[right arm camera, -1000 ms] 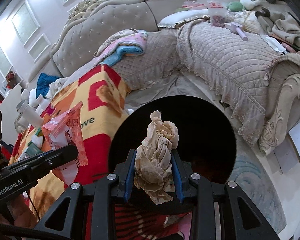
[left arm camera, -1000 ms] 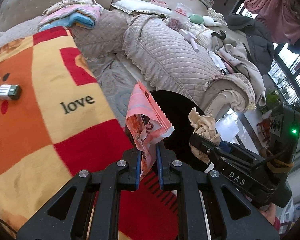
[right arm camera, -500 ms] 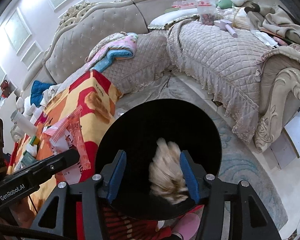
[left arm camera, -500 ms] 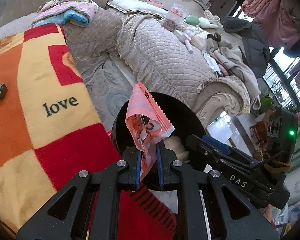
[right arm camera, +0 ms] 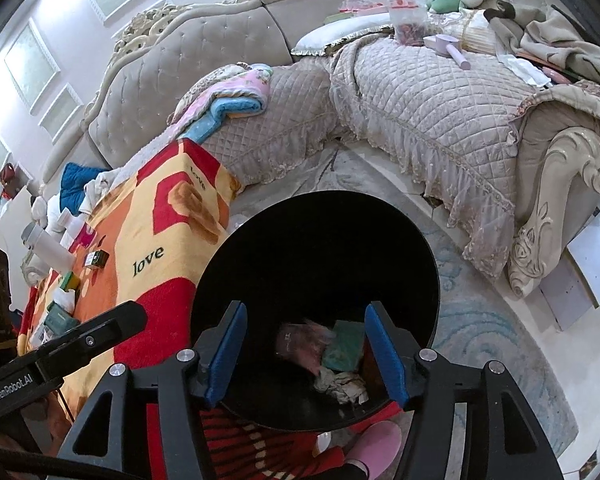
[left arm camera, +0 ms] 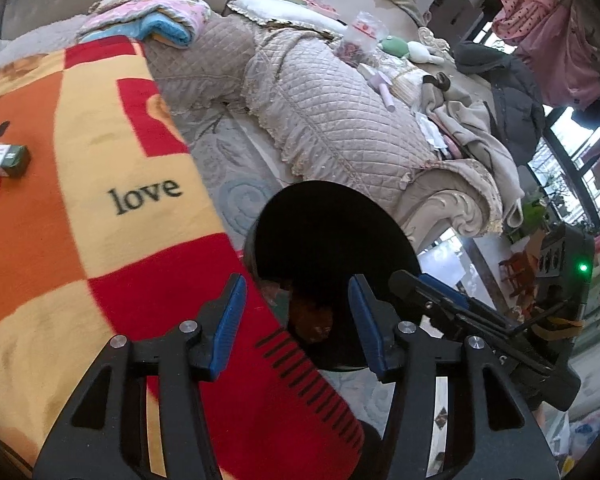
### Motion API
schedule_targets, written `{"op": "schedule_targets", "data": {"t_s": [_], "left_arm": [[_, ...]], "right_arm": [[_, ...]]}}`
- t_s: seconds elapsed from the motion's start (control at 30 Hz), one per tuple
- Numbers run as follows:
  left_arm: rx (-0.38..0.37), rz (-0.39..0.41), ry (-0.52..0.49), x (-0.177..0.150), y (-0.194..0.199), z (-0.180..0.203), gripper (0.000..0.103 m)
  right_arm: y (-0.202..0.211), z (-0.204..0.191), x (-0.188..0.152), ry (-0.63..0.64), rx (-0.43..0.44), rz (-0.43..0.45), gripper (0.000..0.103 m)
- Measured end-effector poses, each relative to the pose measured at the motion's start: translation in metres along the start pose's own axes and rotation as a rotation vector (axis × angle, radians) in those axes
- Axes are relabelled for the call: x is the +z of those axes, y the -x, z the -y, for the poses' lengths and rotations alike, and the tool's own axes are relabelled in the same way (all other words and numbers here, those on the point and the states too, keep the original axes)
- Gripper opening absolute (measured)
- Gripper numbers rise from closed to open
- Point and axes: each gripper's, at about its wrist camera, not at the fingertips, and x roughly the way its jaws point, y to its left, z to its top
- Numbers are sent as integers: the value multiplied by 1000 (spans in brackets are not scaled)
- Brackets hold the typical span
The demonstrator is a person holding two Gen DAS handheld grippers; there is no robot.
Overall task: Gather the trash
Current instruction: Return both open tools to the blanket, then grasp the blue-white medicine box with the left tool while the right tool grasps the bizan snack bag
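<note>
Black round bin [right arm camera: 316,240] sits at my 12, three scraps inside: pink wrapper [right arm camera: 300,344], green packet [right arm camera: 344,346], crumpled tissue [right arm camera: 342,386]. Left tongs [left arm camera: 296,320] and right tongs [right arm camera: 306,350] both opening, nothing gripped.

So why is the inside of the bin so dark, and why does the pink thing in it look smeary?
Right wrist view: the black bin is deep and shaded, so only the bottom shows; the pink wrapper is smeared by motion blur, while the crumpled tissue beside it looks sharper. Left wrist view: the bin is nearly pure black, and the windows glare bright. Both views bend at the edges from the fisheye lens.
</note>
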Motion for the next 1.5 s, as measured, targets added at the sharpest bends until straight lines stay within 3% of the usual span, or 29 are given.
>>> {"op": "schedule_targets", "data": {"t_s": [0.33, 0.83, 0.97, 1.33, 1.5], "left_arm": [[143, 42, 11, -11, 25, -23, 52], [281, 70, 89, -37, 73, -76, 52], [319, 87, 123, -49, 93, -95, 52], [408, 133, 253, -92, 169, -161, 52], [494, 159, 314, -119, 204, -198, 59]], "right_arm": [[-6, -26, -7, 45, 24, -24, 63], [-21, -97, -27, 171, 87, -81, 66], [-24, -120, -33, 208, 117, -98, 72], [-38, -195, -61, 344, 204, -167, 72], [-47, -230, -76, 415, 239, -208, 73]]}}
